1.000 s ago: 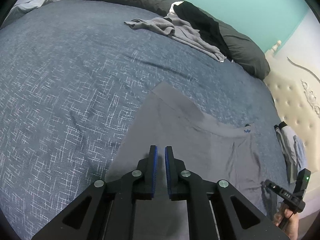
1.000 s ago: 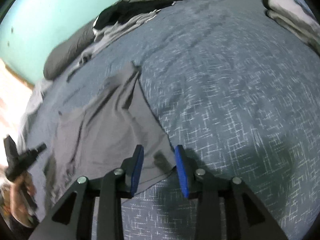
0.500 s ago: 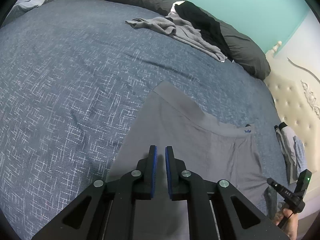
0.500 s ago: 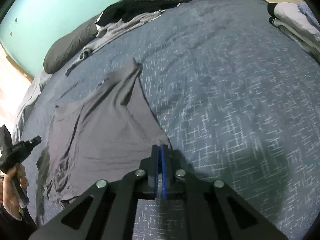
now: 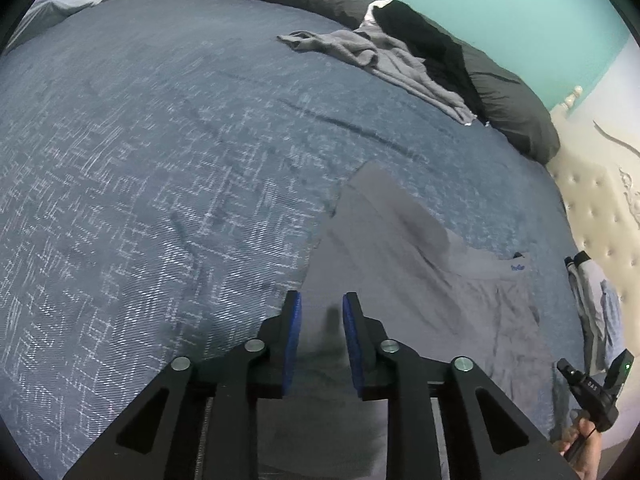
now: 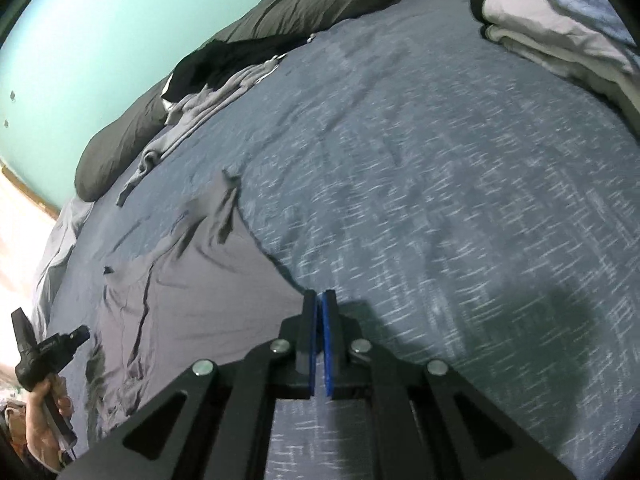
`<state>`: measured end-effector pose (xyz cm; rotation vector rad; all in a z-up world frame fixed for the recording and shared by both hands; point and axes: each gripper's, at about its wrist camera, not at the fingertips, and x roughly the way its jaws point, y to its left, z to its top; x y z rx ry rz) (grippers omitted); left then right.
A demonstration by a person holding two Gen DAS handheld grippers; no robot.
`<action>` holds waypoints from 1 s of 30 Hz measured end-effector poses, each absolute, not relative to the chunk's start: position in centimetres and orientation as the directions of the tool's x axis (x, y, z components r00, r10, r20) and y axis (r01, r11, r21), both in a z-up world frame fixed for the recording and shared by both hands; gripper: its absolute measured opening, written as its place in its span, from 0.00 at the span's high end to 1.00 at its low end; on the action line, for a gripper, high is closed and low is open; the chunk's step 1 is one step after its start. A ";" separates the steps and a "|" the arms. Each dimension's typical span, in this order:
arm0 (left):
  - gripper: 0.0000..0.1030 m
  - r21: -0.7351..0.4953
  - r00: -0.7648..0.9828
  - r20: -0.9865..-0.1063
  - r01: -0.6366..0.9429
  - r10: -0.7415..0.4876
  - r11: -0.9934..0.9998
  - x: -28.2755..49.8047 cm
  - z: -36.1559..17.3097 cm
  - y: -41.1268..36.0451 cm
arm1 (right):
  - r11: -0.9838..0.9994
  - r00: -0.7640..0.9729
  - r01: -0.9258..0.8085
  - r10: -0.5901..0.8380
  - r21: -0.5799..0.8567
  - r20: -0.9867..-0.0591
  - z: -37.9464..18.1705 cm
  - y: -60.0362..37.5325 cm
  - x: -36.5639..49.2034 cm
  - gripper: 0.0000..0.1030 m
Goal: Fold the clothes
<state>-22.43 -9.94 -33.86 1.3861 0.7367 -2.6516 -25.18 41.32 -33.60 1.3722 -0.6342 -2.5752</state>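
Note:
A grey garment lies spread on the blue bedspread; it also shows in the right wrist view, creased. My left gripper is open, its jaws apart just over the garment's near left edge, nothing between them. My right gripper is shut on the garment's right corner, which rises to the blue pads. The other hand-held gripper shows at each view's edge.
A pile of unfolded grey and black clothes lies by the dark pillows at the far side. A stack of folded clothes sits at the bed's right, near the tufted headboard.
My right gripper closed on the garment's corner and lifted it a little. My left gripper, nearly shut before, has opened over the garment's left edge.

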 end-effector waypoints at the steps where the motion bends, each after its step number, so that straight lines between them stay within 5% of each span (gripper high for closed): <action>1: 0.73 -0.385 -0.591 -0.790 0.268 0.165 -0.883 -22.4 -34.0 -10.1 | -0.897 -0.569 -0.067 -0.325 0.437 -0.756 -33.7 41.5 -25.2 0.99; 15: 0.73 -0.411 -0.574 -0.798 0.295 0.184 -0.863 -21.4 -34.9 -12.1 | -0.864 -0.586 -0.100 -0.349 0.493 -0.731 -33.3 41.1 -25.3 0.96; 20: 0.73 -0.409 -0.584 -0.791 0.282 0.183 -0.868 -20.9 -34.2 -12.0 | -0.846 -0.537 -0.009 -0.446 0.533 -0.716 -33.4 38.7 -25.4 0.69; 28: 0.73 -0.410 -0.584 -0.789 0.272 0.189 -0.870 -20.4 -34.0 -11.8 | -0.885 -0.481 0.025 -0.419 0.466 -0.770 -34.8 36.8 -25.6 0.69; 30: 0.73 -0.412 -0.583 -0.789 0.270 0.192 -0.870 -20.5 -33.9 -11.7 | -0.895 -0.479 0.055 -0.412 0.442 -0.775 -34.6 36.4 -25.5 0.82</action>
